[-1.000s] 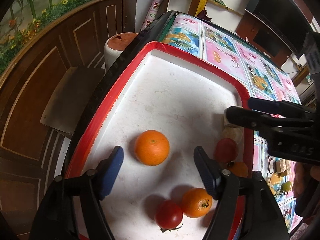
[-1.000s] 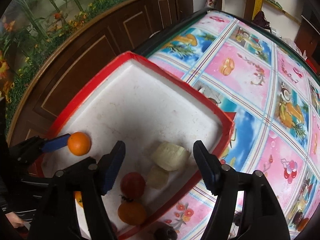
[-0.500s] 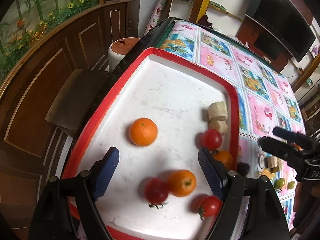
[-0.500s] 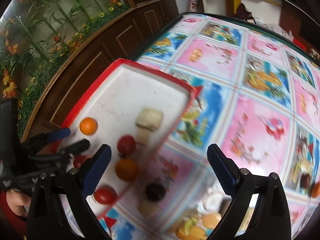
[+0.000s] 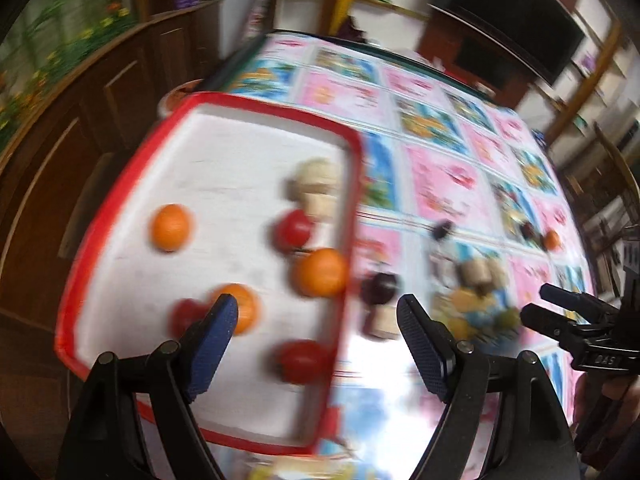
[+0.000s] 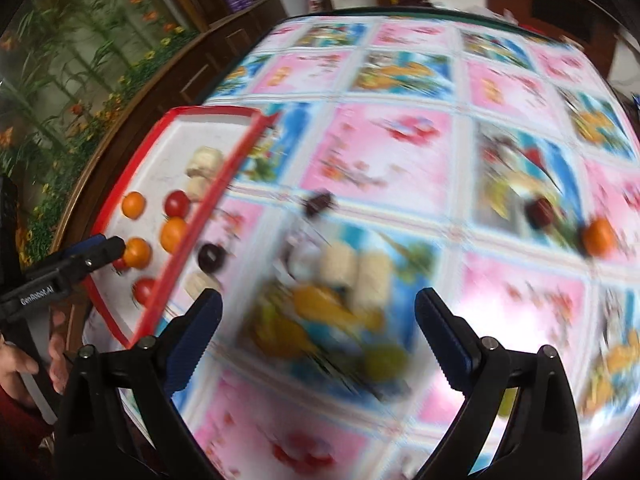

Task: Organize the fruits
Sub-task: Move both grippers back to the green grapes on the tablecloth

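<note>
- Both the left gripper (image 5: 316, 344) and the right gripper (image 6: 318, 326) are spread wide and empty.
- Several fruits lie in the red tray (image 5: 354, 184); others are loose on the worktop (image 6: 384, 152).
- Step, I judge: reaching for a loose fruit; next, close on one.

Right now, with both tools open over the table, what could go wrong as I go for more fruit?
1. The dark fruit lies right beside the tray's red rim; a tool reaching for it may bump the tray.
2. The orange sits far right, near the table edge, and could roll off if nudged.
3. Both views are blurred, so aiming either tool now is unreliable.
</note>
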Demonstrator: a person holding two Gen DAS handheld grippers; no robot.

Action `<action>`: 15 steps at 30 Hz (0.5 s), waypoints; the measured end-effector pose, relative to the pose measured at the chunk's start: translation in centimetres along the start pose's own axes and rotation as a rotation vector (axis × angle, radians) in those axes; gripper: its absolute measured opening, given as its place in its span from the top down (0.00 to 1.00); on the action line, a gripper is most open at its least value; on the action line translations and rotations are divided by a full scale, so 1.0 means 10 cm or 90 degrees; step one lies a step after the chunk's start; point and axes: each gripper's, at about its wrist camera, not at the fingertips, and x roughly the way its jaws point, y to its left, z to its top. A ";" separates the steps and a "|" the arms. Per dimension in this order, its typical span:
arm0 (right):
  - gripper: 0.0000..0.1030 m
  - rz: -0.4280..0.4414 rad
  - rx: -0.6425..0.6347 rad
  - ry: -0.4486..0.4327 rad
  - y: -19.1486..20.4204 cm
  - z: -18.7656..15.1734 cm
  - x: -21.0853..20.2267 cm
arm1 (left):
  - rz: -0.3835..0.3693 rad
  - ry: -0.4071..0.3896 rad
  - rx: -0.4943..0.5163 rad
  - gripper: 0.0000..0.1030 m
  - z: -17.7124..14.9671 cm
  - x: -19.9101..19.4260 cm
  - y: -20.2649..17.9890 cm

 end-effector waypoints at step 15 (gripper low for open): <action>0.06 -0.079 0.131 -0.022 -0.85 -0.62 -0.49 | -0.127 0.083 0.186 0.21 -0.22 0.35 -1.26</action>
